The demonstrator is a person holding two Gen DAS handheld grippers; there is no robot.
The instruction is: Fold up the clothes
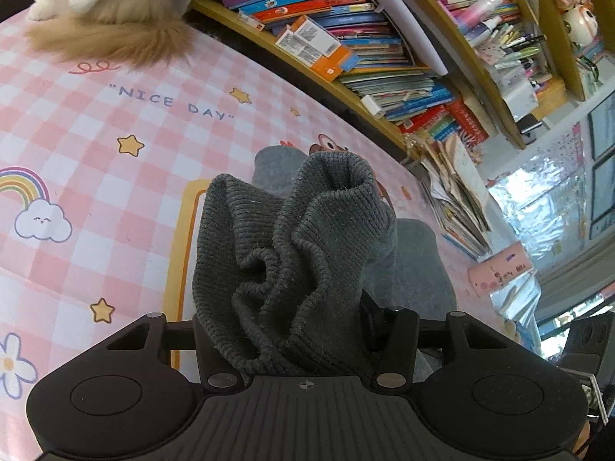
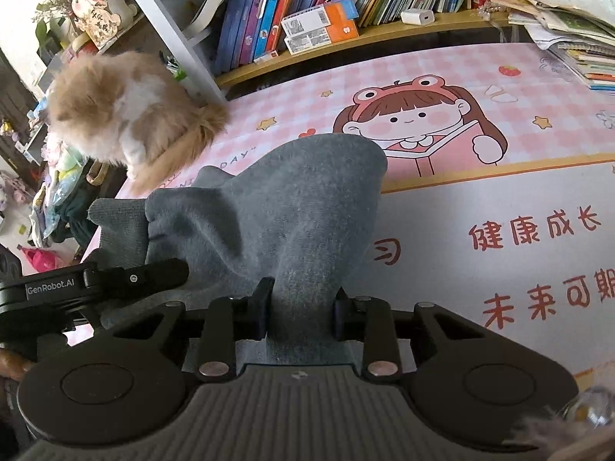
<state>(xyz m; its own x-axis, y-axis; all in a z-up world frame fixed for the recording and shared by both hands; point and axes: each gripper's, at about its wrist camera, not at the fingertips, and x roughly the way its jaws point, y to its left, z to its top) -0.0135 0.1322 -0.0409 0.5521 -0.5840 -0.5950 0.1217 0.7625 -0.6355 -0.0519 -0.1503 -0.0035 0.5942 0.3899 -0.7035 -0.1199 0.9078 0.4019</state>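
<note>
Right gripper (image 2: 300,315) fingers (image 2: 262,307) clamped on a pinch of grey garment (image 2: 300,207), cloth filling the gap between them and rising in a fan above the tabletop (image 2: 499,199). Left gripper (image 1: 303,330) fingers mostly hidden under bunched ribbed knit of the same garment (image 1: 307,238), one black finger (image 1: 371,319) showing at the right of the cloth; gripping the ribbed cuff, by the look of the fabric gathered between them. Left gripper also visible in the right wrist view at the left edge, reaching into the cloth. Garment lifted off the pink checked desk mat (image 1: 96,161), hanging between both grippers. Printed on the mat: a cartoon girl (image 2: 419,123), a rainbow (image 1: 23,188), stars. At the far corner of the tabletop, a fluffy tan and white cat (image 2: 127,115). Behind it all, a bookshelf (image 2: 346,4) packed with colourful books.
</note>
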